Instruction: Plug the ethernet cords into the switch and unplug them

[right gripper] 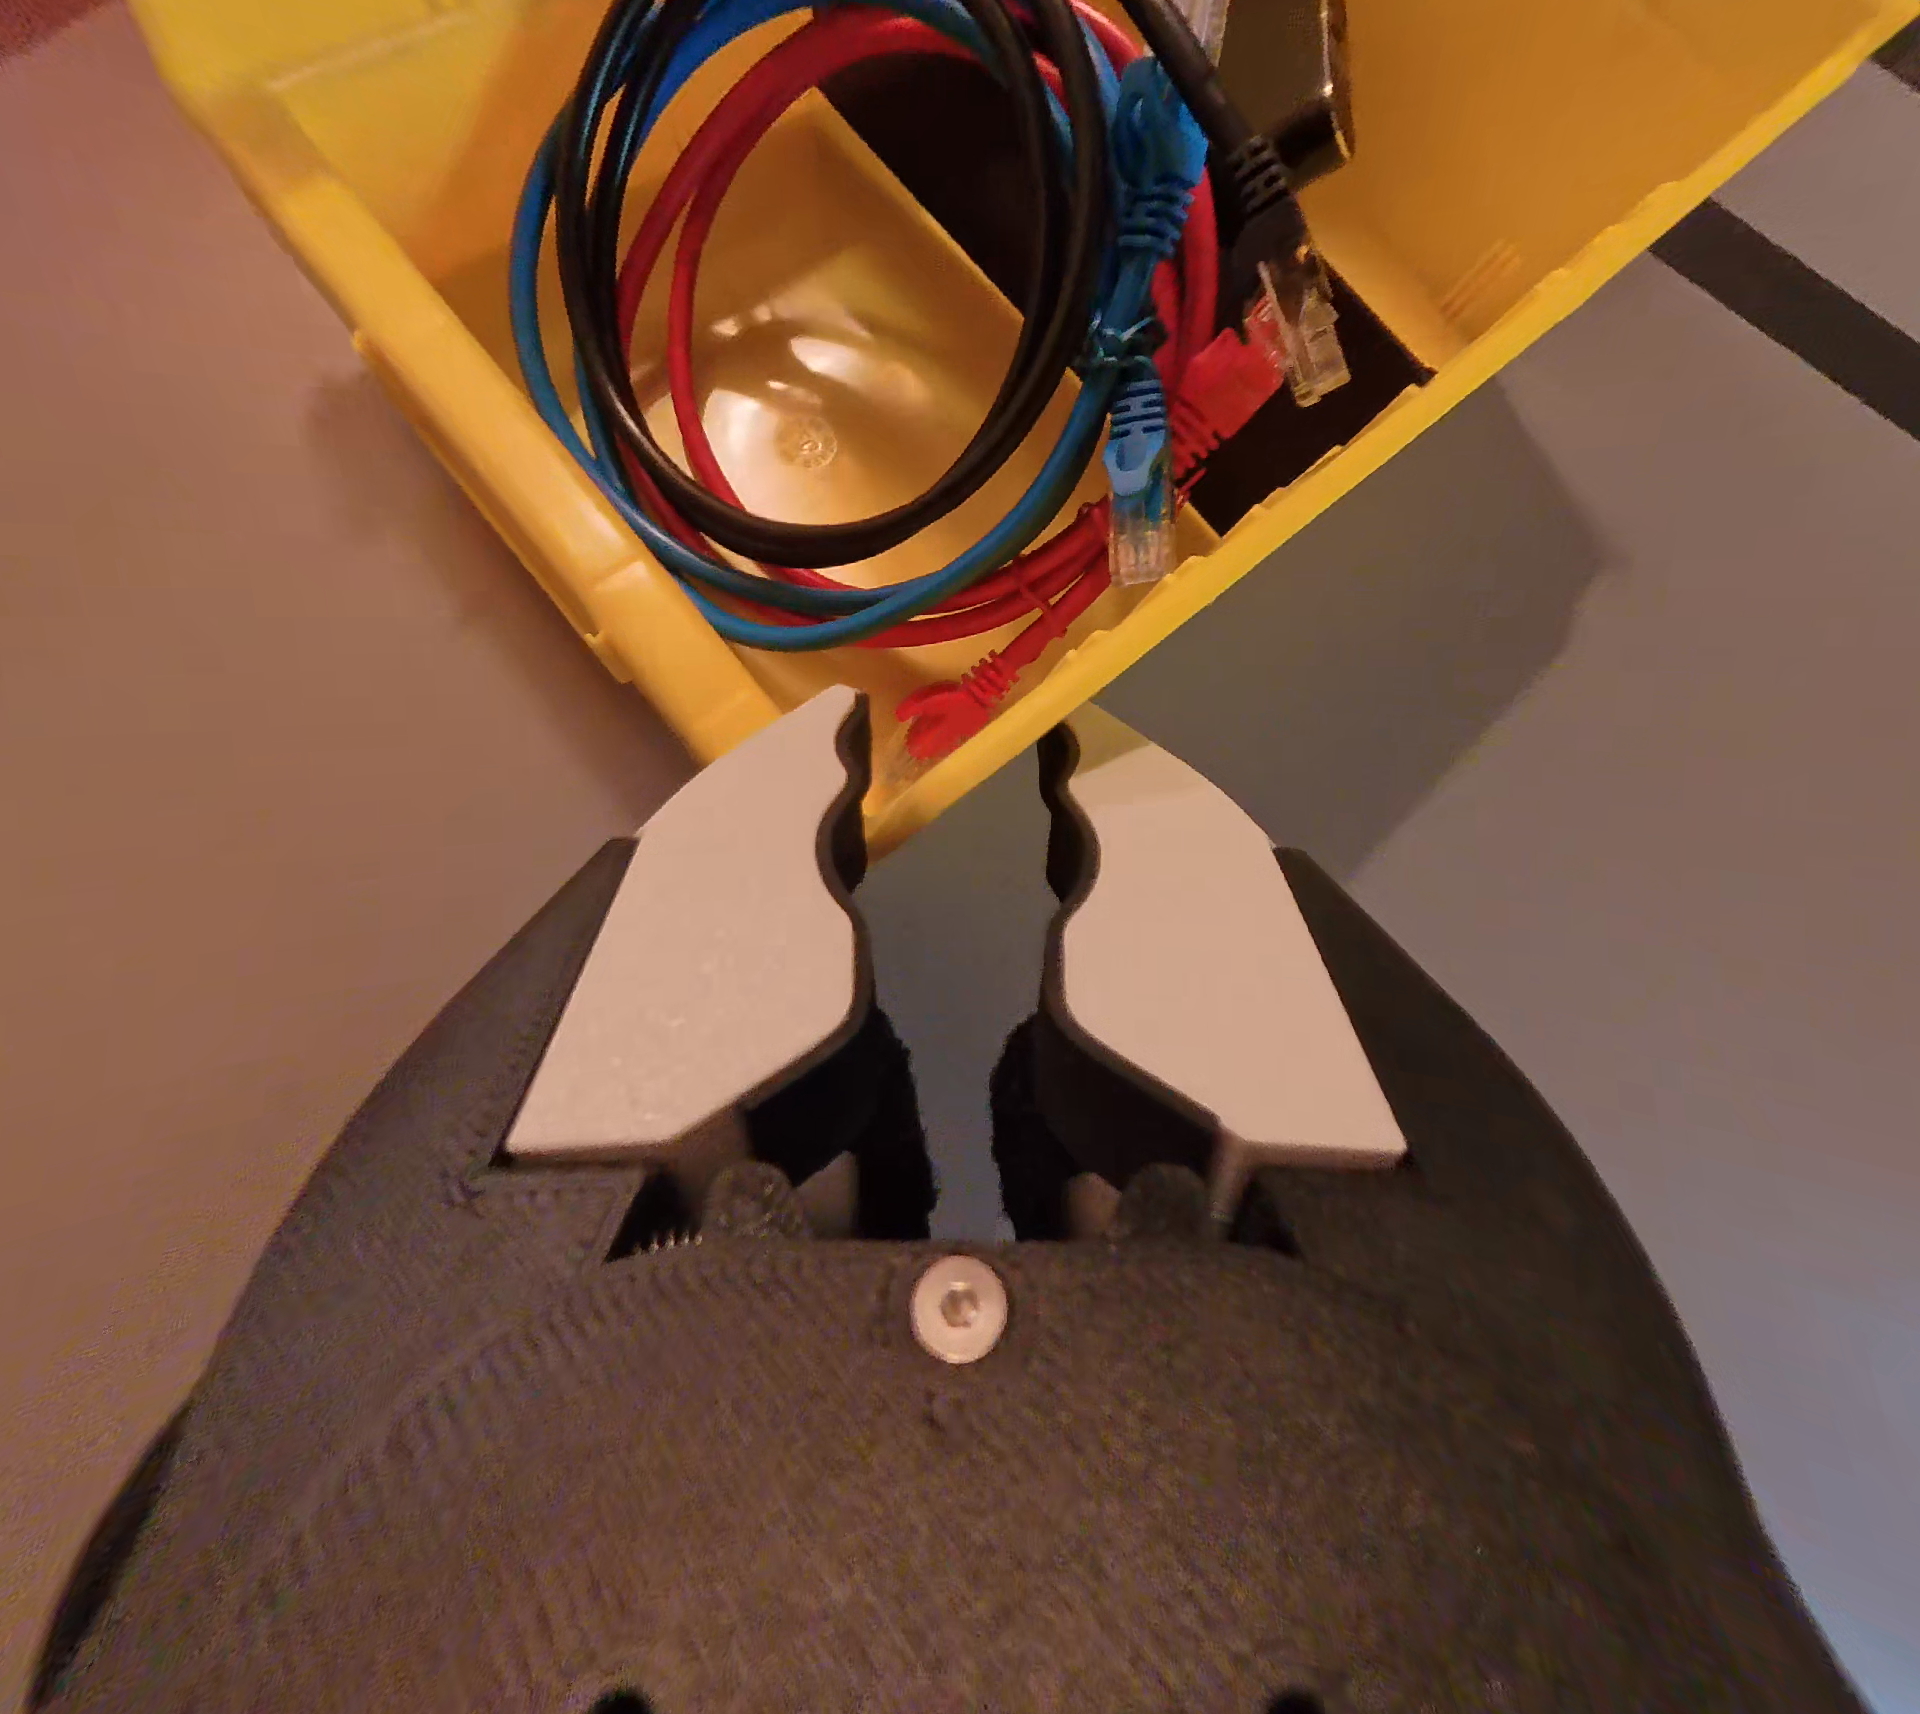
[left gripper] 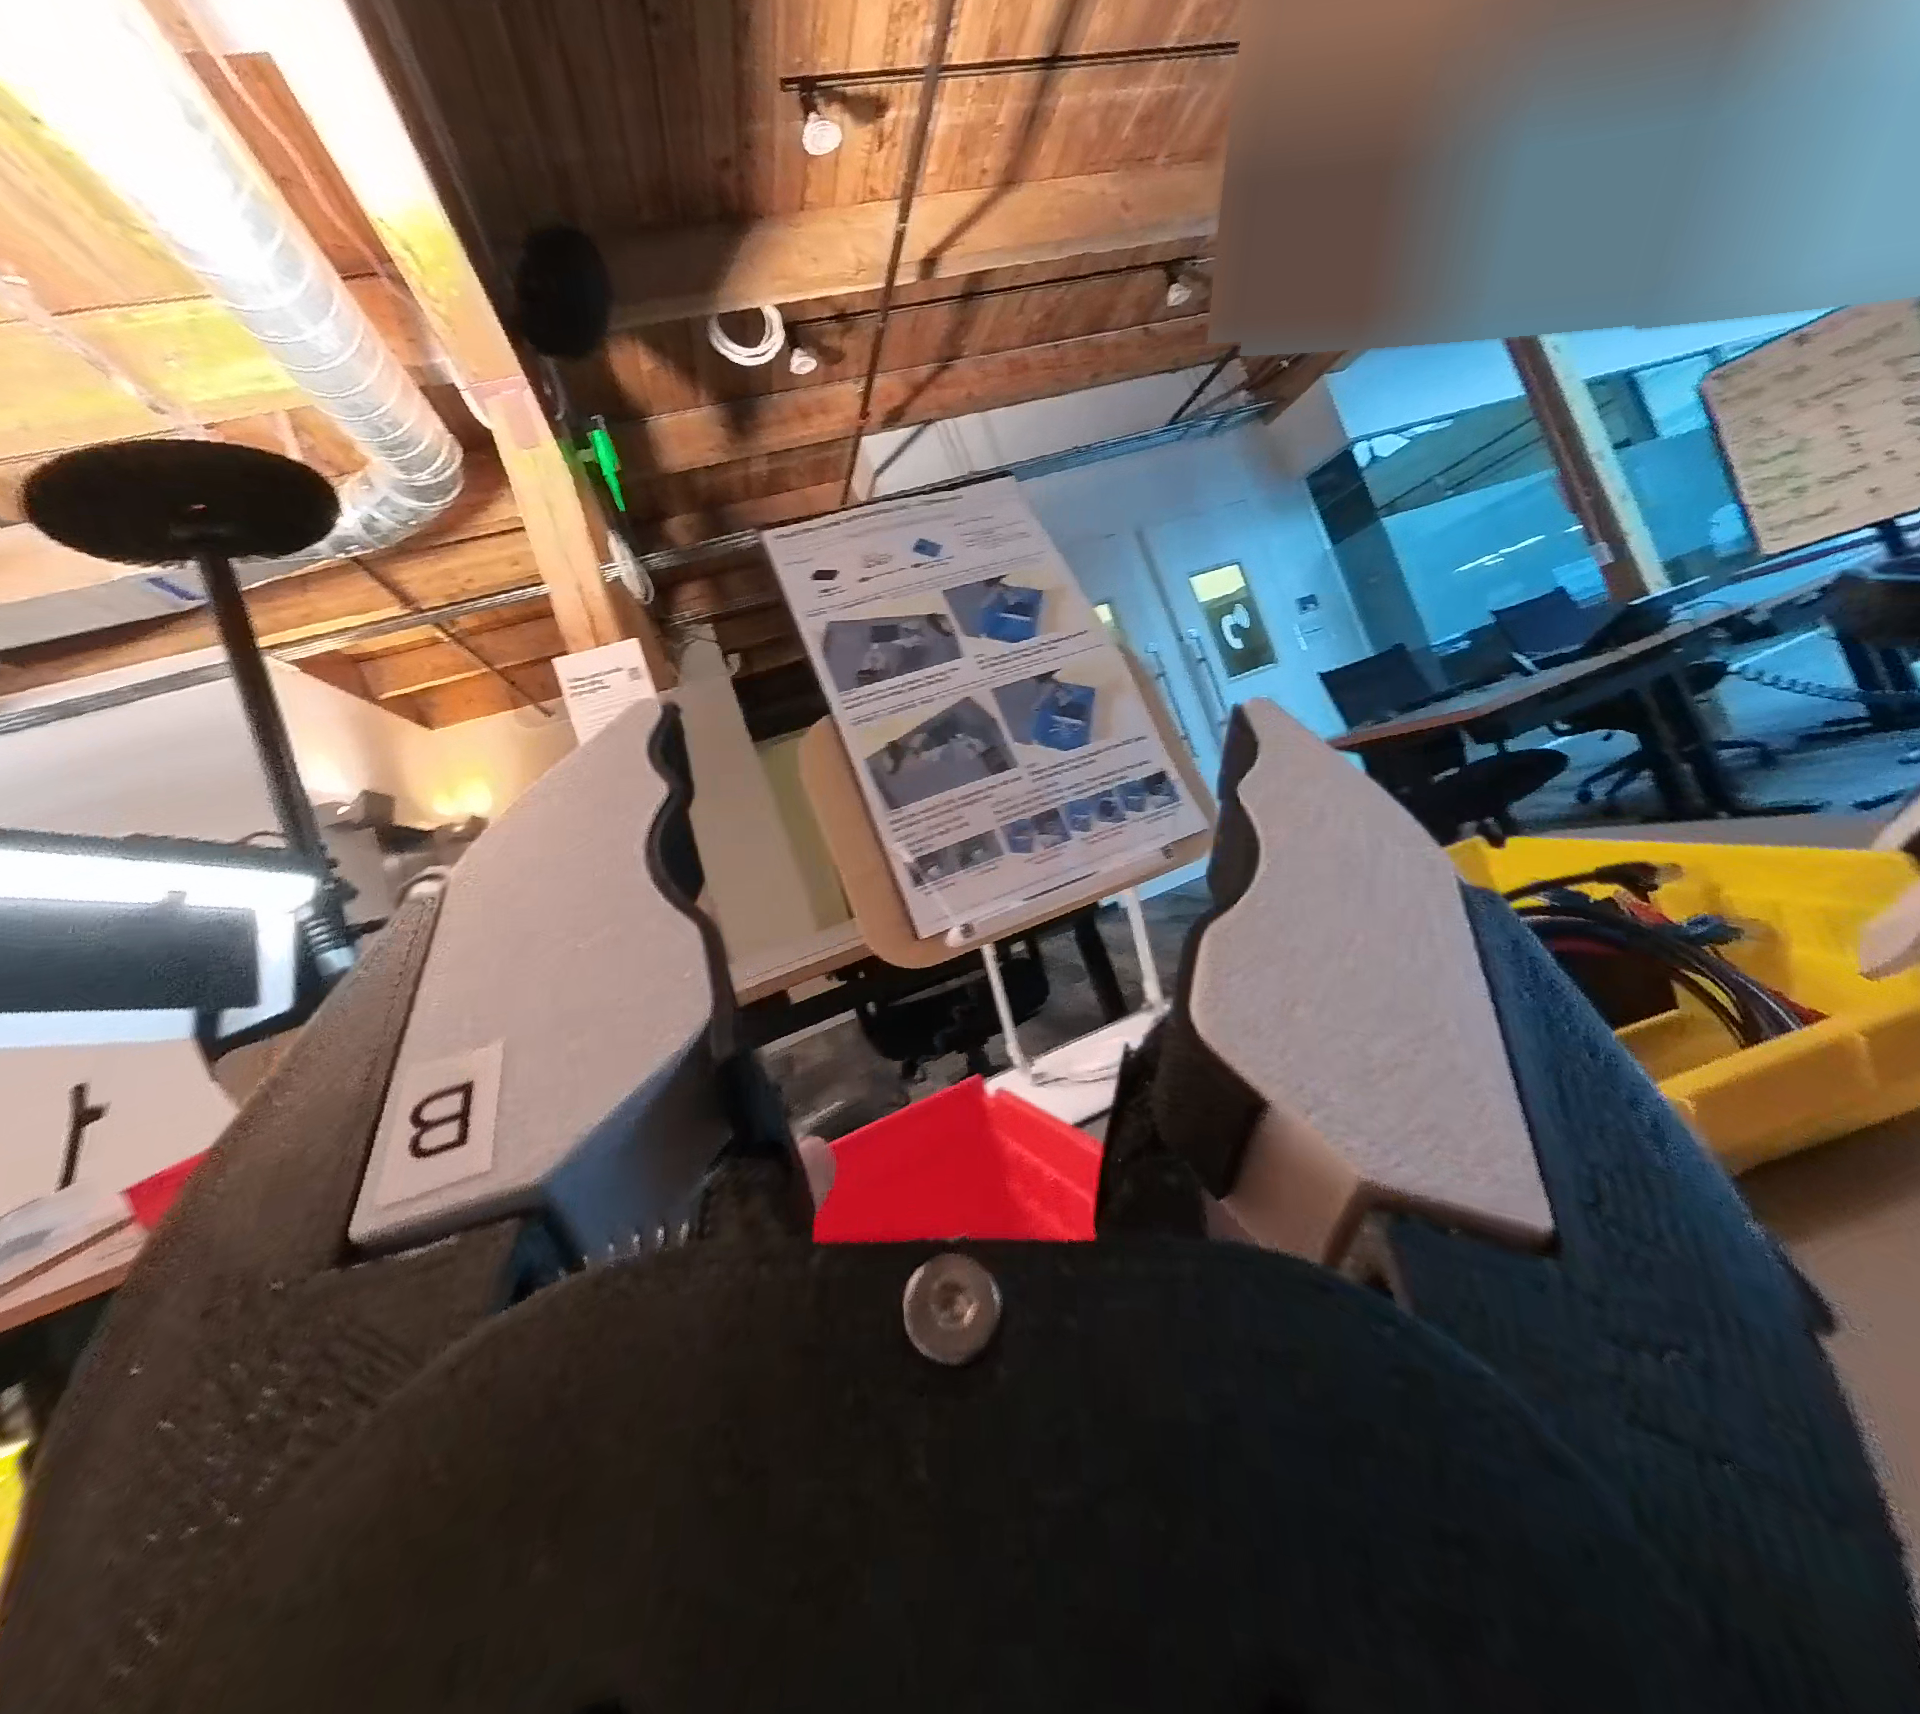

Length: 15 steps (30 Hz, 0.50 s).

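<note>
left wrist view: the left gripper (left gripper: 956,760) is tilted upward toward a wooden ceiling (left gripper: 727,106), jaws spread wide and empty. left of it stands a black disc on a pole (left gripper: 182,501). between the fingers, well beyond them, an instruction sheet on a stand (left gripper: 987,729) leans back. low between the finger bases sits a red bin (left gripper: 966,1165). at right, a yellow bin (left gripper: 1745,1041) rests on the table with cords showing over its rim.

right wrist view: the right gripper (right gripper: 951,750) points down at the near corner of the yellow bin (right gripper: 436,230), jaws at a narrow gap, holding nothing. the bin stands on a grey table (right gripper: 208,573), rotated so one corner faces the gripper. inside, from left to right: a coil of the blue cord (right gripper: 540,293), the black cord (right gripper: 582,137) and the red cord (right gripper: 675,251), loops overlapping, the coil's long axis running from the bin's far side toward the gripper. the plug ends gather on the coil's right side; a blue-booted connector (right gripper: 1138,469) and a red-booted connector (right gripper: 1236,376) point toward the near right wall. another red-booted end (right gripper: 956,708) lies at the near corner, just ahead of the fingertips. a black divider (right gripper: 935,137) crosses the bin under the coil. right of the plugs, a black boxy device (right gripper: 1299,54), likely the switch, lies tilted, long axis toward the bin's far right wall.
</note>
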Tool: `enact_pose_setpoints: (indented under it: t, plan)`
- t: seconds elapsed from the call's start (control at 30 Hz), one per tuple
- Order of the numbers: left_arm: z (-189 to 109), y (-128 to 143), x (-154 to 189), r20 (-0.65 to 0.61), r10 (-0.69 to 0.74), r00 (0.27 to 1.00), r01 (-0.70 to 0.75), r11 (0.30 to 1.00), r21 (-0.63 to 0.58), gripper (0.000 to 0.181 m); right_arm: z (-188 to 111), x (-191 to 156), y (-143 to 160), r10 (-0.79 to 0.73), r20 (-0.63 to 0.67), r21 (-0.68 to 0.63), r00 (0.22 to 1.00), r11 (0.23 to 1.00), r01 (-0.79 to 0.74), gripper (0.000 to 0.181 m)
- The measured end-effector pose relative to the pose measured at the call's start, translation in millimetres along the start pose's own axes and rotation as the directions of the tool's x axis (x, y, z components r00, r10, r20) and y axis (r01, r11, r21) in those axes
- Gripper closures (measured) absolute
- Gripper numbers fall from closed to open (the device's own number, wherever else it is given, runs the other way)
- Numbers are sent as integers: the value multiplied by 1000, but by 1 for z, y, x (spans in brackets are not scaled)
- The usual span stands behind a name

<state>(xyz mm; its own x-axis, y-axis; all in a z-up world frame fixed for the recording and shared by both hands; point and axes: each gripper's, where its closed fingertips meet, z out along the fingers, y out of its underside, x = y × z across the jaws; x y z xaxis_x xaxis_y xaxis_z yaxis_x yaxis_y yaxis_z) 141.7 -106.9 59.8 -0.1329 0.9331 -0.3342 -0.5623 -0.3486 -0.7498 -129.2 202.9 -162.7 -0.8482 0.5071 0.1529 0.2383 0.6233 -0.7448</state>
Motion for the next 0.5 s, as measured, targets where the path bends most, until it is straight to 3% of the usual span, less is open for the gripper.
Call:
enact_pose_setpoints:
  t: [0.17,0.37,0.5]
  plan:
    - [-11,12,-27,58,-13,998,17,998,-63,90,20,-34,-21,-68,74,-37,995,997,70,149]
    - [-25,66,-59,140,-76,987,117,943,-312,91,38,-65,-43,-126,133,-31,983,991,131,149]
    - [-37,69,-73,163,-112,980,164,921,-354,94,48,-78,-53,-169,151,-30,974,984,176,150]
